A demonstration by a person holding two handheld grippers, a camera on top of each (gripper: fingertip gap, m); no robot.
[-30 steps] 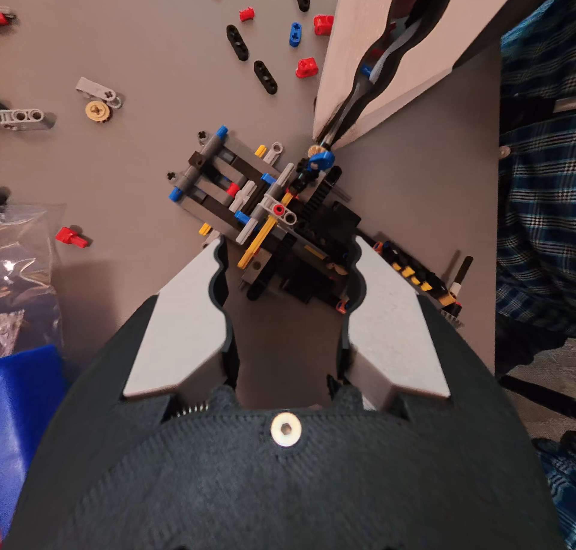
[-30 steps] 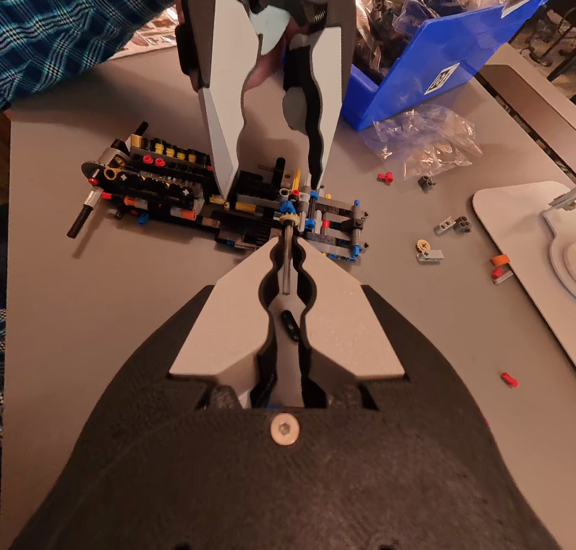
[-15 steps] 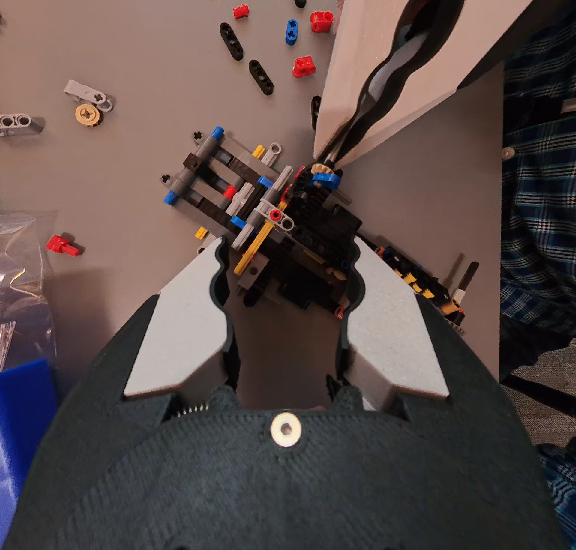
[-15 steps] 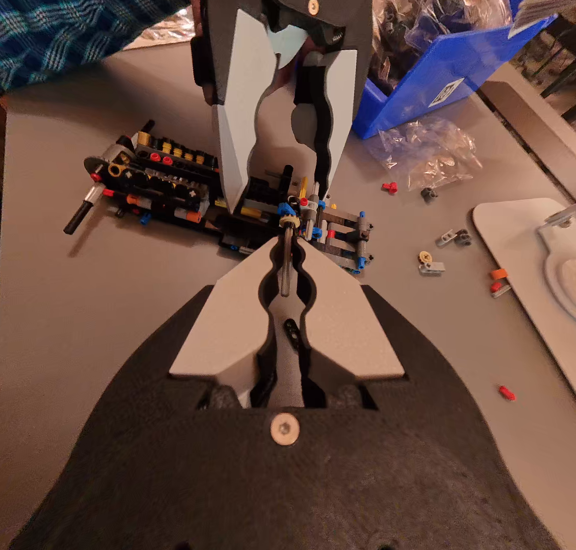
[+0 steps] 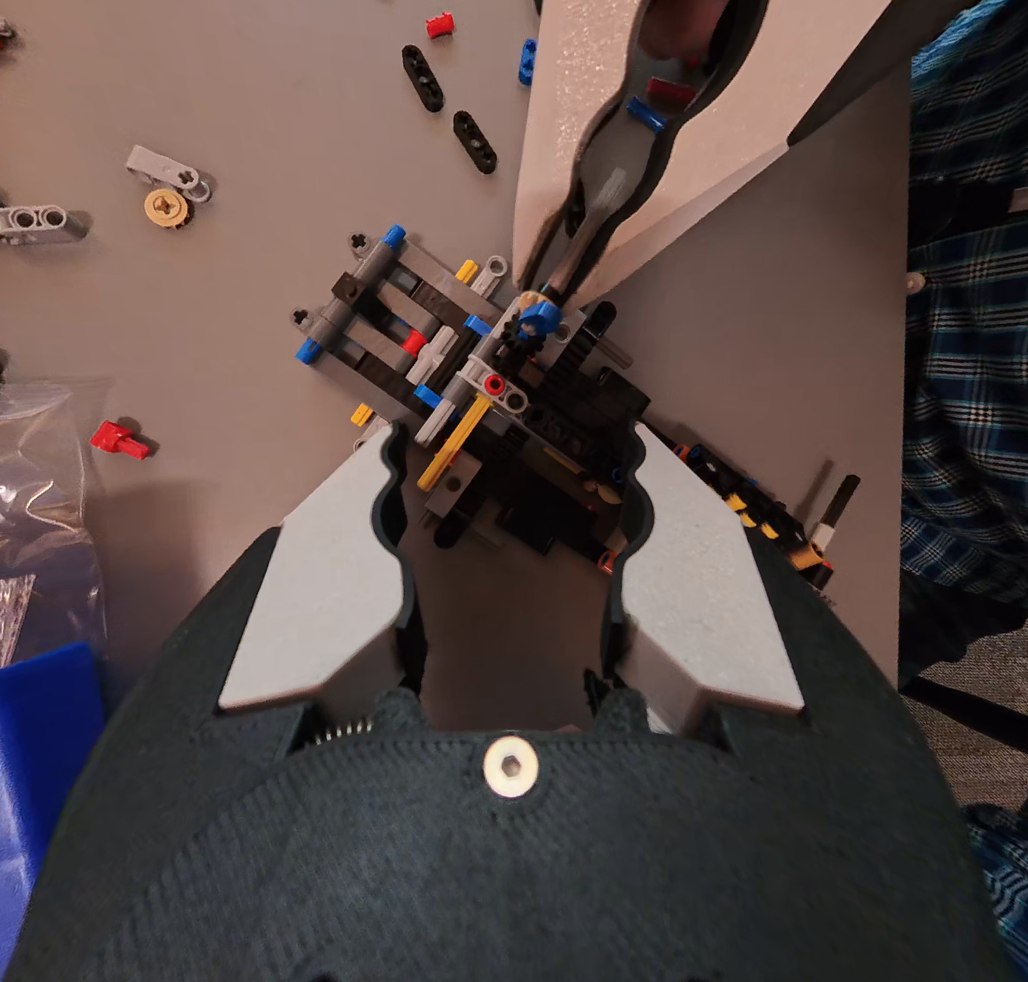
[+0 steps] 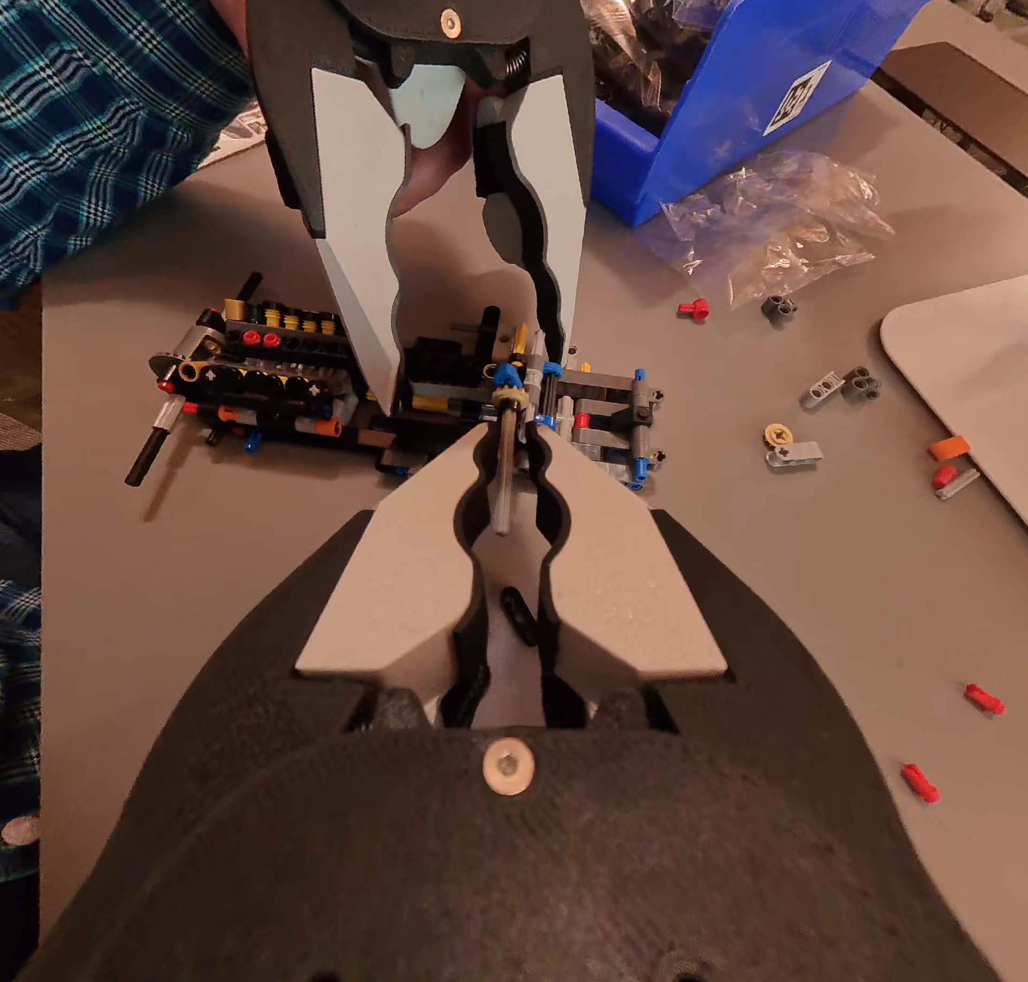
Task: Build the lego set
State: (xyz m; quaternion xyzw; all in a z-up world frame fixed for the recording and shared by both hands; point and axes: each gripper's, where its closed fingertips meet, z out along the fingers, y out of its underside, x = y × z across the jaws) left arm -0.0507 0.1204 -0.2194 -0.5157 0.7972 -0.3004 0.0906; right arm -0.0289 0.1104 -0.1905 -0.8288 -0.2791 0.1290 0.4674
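Fingers [image 6: 584, 510] of right gripper [image 6: 509, 443] pinching thin grey axle rod [image 6: 505, 471] at black-and-grey brick chassis [image 5: 500, 399] on grey tabletop [image 5: 222, 93]. Left gripper [image 5: 514, 443] fingers spread, straddling chassis midsection. Chassis light, stiff, joints fragile; brace by dense black core.

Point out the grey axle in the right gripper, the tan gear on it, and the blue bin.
grey axle [image 6: 505, 482]: right wrist view, mid-shaft.
tan gear [image 6: 508, 397]: right wrist view, its rim.
blue bin [image 6: 740, 115]: right wrist view, side wall.

Assembly: we see a black-grey lego build [image 6: 411, 399] lying flat on the table [image 6: 222, 538].
Axle: grey rod [image 6: 505, 471] protruding from the build's near side, through a tan gear [image 6: 509, 397].
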